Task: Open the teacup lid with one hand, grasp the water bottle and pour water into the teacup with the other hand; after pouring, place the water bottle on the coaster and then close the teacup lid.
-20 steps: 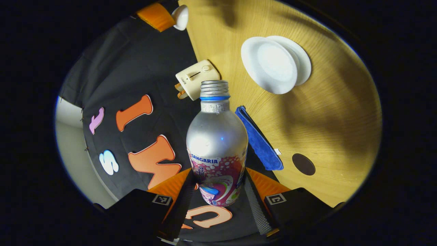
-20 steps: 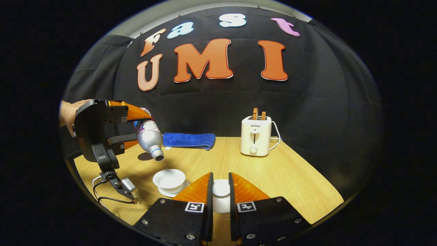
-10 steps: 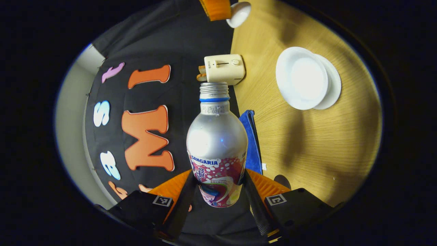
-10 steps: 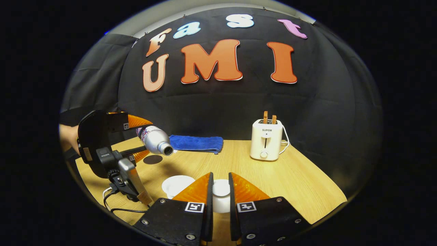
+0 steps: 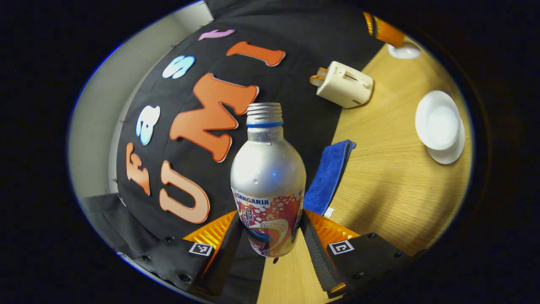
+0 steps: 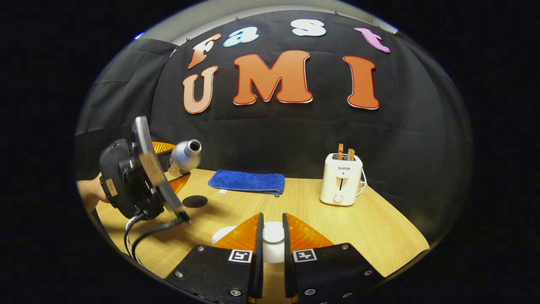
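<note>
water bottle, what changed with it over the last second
The left gripper has swung the water bottle back up from its pouring tilt: the open mouth pointed down over the teacup a second ago and now points slightly upward, away from the cup and nearer the coaster. Unchanged: the left gripper's hold on the bottle, the right gripper clamped on the teacup lid, the toaster and blue towel.

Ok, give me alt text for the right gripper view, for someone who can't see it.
The right gripper grips a white teacup lid above a wooden table. At left, the left gripper holds an uncapped silver metal bottle tilted mouth-up over a dark round coaster; behind lie a folded blue cloth and a cream toaster.
</note>
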`<state>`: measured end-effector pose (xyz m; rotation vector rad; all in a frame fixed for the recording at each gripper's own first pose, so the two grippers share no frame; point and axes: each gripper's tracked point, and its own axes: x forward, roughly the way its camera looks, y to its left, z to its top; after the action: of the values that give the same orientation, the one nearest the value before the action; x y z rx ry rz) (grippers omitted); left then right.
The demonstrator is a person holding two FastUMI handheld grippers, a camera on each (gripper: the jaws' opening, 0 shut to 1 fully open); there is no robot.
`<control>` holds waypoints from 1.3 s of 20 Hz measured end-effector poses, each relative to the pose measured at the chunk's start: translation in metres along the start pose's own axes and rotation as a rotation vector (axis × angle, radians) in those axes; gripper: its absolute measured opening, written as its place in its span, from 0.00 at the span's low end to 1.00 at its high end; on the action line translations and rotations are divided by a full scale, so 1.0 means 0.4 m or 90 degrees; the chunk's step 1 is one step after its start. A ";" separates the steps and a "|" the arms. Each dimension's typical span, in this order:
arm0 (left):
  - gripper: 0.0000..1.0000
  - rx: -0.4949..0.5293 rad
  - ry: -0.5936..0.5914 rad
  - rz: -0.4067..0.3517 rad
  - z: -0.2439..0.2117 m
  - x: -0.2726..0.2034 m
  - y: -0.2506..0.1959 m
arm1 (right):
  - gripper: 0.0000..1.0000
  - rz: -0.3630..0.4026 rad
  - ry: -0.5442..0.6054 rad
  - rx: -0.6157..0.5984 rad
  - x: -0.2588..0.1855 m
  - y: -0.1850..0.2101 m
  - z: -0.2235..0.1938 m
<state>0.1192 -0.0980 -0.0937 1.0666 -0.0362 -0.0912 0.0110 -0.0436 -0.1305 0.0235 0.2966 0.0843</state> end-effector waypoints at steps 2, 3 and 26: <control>0.84 -0.072 0.000 0.034 -0.015 0.009 0.049 | 0.20 0.002 -0.005 -0.003 0.006 0.014 0.011; 0.84 -0.111 -0.017 0.059 -0.013 0.011 0.083 | 0.20 0.002 -0.008 -0.005 0.011 0.021 0.017; 0.82 -0.643 0.043 0.054 -0.151 0.083 0.079 | 0.21 0.051 0.060 -0.005 0.129 0.161 -0.127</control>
<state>0.1583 -0.0333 -0.0957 0.0573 0.0261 0.0102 0.0399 0.0256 -0.1920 0.0233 0.3900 0.1670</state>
